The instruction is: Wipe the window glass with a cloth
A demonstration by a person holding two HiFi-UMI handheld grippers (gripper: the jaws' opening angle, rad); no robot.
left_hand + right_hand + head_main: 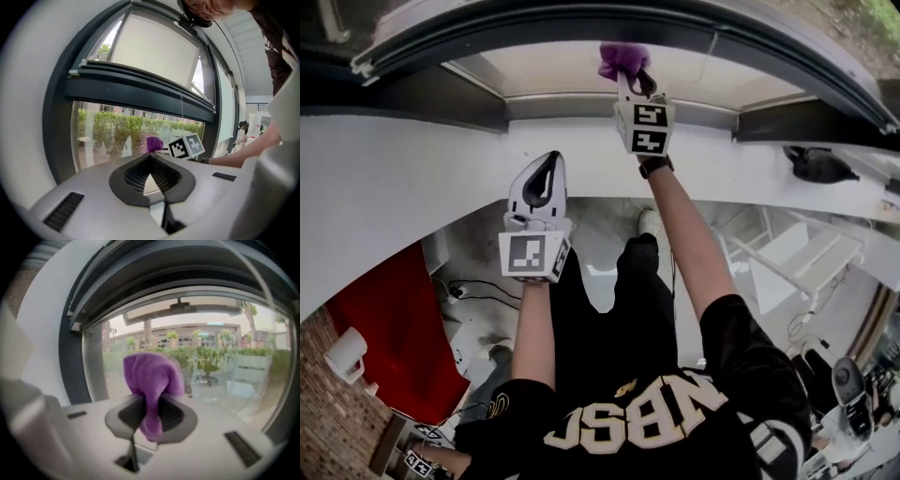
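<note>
The right tongs [150, 417] are shut on a purple cloth [152, 376], pinching its lower part so that the loose bunch stands ahead of the tips; in my judgement this lets the soft bunch, not the plastic, meet the window glass [225, 376]; the arm reaches up and the cloth is at the low part of the pane, though real contact I cannot confirm; the left tongs [151, 158] are pressed together on nothing, held lower and apart, probably so as not to be in the way.

Daylight falls through a dark-framed window [140, 89] in a white wall [412, 169]; a green hedge [126, 129] stands outside it.
</note>
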